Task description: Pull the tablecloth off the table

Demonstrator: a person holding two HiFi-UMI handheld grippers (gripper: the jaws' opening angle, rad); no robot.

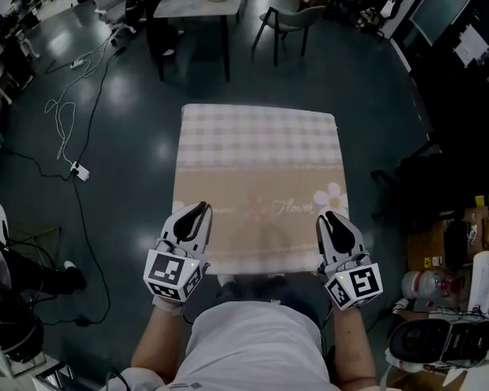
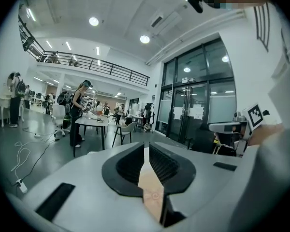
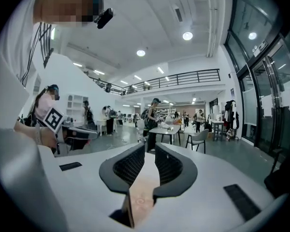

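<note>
the tablecloth (image 1: 261,177) lies spread flat over the whole table, hiding it, with checks toward the far edge and a flower print toward the near edge. the left gripper (image 1: 197,213) sits at the near left corner and the right gripper (image 1: 329,217) at the near right corner. each gripper's jaws are closed on the cloth's near hem, and both gripper views show beige fabric pinched between the pads. the grasp looks made and the pull not yet begun. next, both grippers should draw back evenly toward the person, pinch firm, so the cloth slides off over the near edge.
</note>
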